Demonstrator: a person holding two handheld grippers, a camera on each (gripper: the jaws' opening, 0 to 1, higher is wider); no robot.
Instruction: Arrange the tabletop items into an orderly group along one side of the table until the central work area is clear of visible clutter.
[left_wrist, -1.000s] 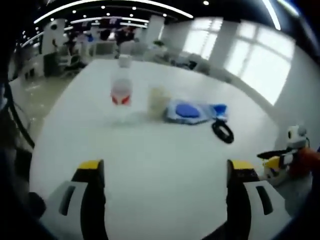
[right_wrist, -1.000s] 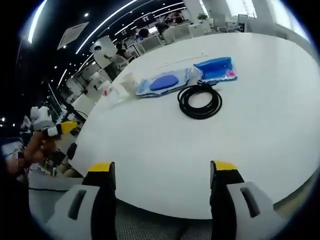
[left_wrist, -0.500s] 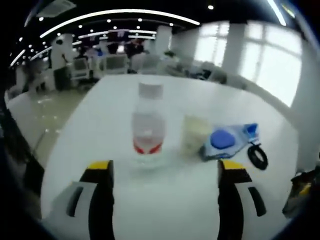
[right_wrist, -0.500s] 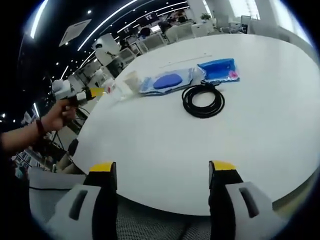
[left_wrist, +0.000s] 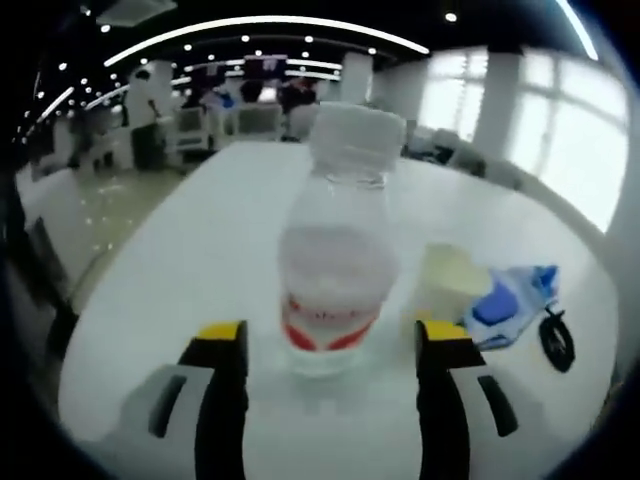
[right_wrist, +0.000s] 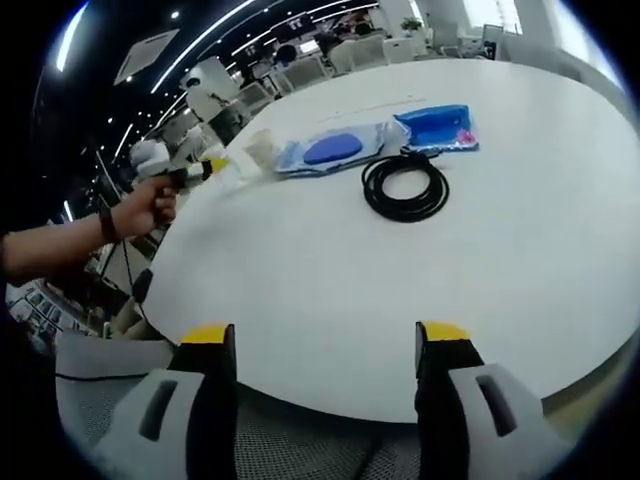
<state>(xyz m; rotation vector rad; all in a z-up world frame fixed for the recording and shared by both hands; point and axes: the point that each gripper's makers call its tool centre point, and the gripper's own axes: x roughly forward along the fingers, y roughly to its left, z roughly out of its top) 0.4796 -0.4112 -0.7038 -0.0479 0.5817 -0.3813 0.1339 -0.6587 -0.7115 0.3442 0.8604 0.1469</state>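
A clear plastic bottle (left_wrist: 335, 270) with a white cap and a red label stands upright on the white table (left_wrist: 180, 260). My left gripper (left_wrist: 332, 345) is open, and the bottle's base stands between its yellow-tipped jaws with a small gap on each side. To the bottle's right are a pale cup (left_wrist: 450, 285), a blue packet (left_wrist: 505, 305) and a black coiled cable (left_wrist: 557, 340). My right gripper (right_wrist: 325, 340) is open with nothing in it, low at the near table edge. In the right gripper view a hand (right_wrist: 140, 210) holds the left gripper (right_wrist: 205, 165) at the table's far left.
The right gripper view has the black cable (right_wrist: 405, 187) in the middle of the round table (right_wrist: 520, 260), with a blue mouse in clear wrapping (right_wrist: 330, 150), a blue pouch (right_wrist: 435, 130) and the cup (right_wrist: 262, 152) behind it. Chairs and desks stand beyond the table.
My left gripper has moved forward to the bottle, which now stands large between its jaws. In the right gripper view the hand with the left gripper has reached in toward the table's left side.
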